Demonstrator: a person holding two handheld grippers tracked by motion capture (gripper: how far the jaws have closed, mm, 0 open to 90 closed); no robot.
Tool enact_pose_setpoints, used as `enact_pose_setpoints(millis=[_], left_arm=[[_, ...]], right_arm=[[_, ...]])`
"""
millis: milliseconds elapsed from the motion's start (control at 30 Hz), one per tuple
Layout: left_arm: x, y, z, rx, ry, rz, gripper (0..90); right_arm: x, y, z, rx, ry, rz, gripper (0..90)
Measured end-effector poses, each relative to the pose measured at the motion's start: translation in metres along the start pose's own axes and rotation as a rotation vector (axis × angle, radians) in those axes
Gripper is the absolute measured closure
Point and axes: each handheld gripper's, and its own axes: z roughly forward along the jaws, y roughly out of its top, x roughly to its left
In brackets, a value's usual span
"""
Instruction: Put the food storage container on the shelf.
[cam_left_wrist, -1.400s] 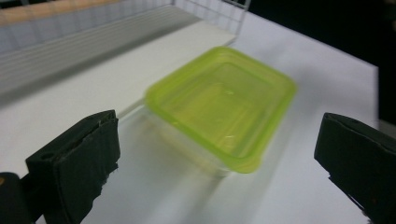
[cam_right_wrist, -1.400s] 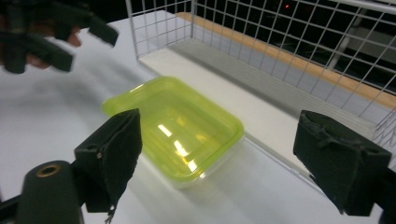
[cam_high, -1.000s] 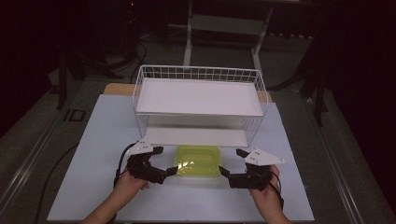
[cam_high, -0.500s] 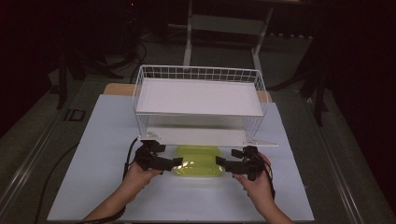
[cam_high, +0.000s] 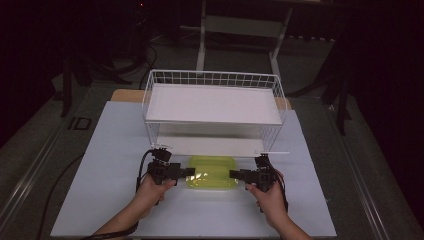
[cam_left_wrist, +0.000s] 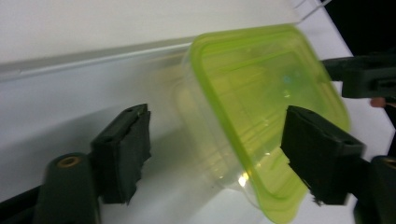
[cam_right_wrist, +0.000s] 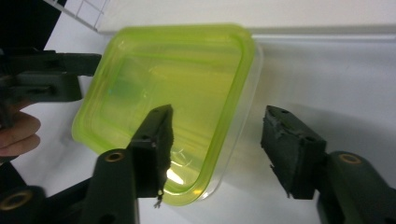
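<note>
Both pairs of jaws have just been closing: left gripper (cam_left_wrist: 215, 154) at nine o'clock, right gripper (cam_right_wrist: 217, 149) at three, straddling but not yet pinching the glossy, translucent, rounded-square lime container (cam_high: 212, 172), below the white wire rack (cam_high: 215, 80).

Two handheld black grippers, bare forearms, no sleeves.
Left gripper (cam_high: 189, 172) and right gripper (cam_high: 234, 174): matte black bodies, blocky jaws with worn, frayed black pads (cam_left_wrist: 122, 151), brass-coloured pivot screw (cam_left_wrist: 68, 162) at each jaw base. Black cable (cam_high: 141, 167) looping off left body, outboard of the pads.
</note>
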Motion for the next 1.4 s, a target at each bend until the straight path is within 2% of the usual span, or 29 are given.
enact_pose_setpoints(millis=[33,100,133,200,233,267,300,367,400,433,533,700,933,1167,1267,1400], left_arm=[[0.0,0.0,0.001,0.011,0.013,-0.004,32.2],[0.001,0.0,0.003,0.018,0.018,-0.009,41.3],[0.001,0.0,0.004,0.024,0.019,-0.011,41.3],[0.002,-0.001,0.005,0.028,0.017,0.001,48.2],[0.002,0.0,0.005,0.025,0.012,-0.006,48.6],[0.001,0.0,0.004,0.023,-0.006,0.003,56.6],[0.001,0.0,0.004,0.023,-0.006,0.003,59.0],[-0.002,0.002,0.005,0.033,-0.015,0.011,59.0],[-0.003,0.002,0.005,0.035,-0.009,0.005,66.7],[-0.004,0.003,0.005,0.036,-0.004,0.005,67.9],[-0.003,0.002,0.004,0.044,-0.02,-0.005,69.5],[-0.004,0.001,0.002,0.05,-0.021,0.001,70.6],[-0.008,-0.004,-0.002,0.034,-0.033,-0.018,73.9],[-0.015,-0.009,-0.007,0.031,-0.024,-0.036,77.6],[-0.019,-0.01,-0.011,0.001,0.006,-0.023,79.6],[-0.02,-0.007,-0.015,-0.025,0.005,-0.021,80.2]], right_arm=[[0.0,0.0,0.001,0.002,-0.01,0.002,47.1],[-0.002,0.0,0.003,0.014,-0.02,0.023,55.1],[-0.002,0.0,0.003,0.014,-0.02,0.023,55.1],[-0.003,-0.001,0.004,0.022,-0.029,0.034,58.6],[-0.003,-0.001,0.004,0.026,-0.031,0.036,61.6],[-0.004,-0.002,0.005,0.041,-0.024,0.041,62.5],[-0.004,-0.002,0.005,0.041,-0.024,0.041,62.5],[-0.004,-0.002,0.005,0.038,-0.026,0.045,64.4],[-0.002,-0.002,0.005,0.038,-0.029,0.034,68.3],[-0.001,-0.003,0.004,0.036,-0.023,0.037,72.1],[0.002,-0.004,0.004,0.033,-0.032,0.034,72.9],[0.004,-0.006,0.003,0.03,-0.04,0.039,73.9],[0.006,-0.011,0.0,0.022,-0.034,0.049,76.3],[0.011,-0.015,-0.003,0.014,-0.044,0.044,78.8],[0.013,-0.015,-0.004,0.016,-0.036,0.038,79.2],[0.016,-0.012,-0.004,0.005,-0.038,0.02,79.3]])
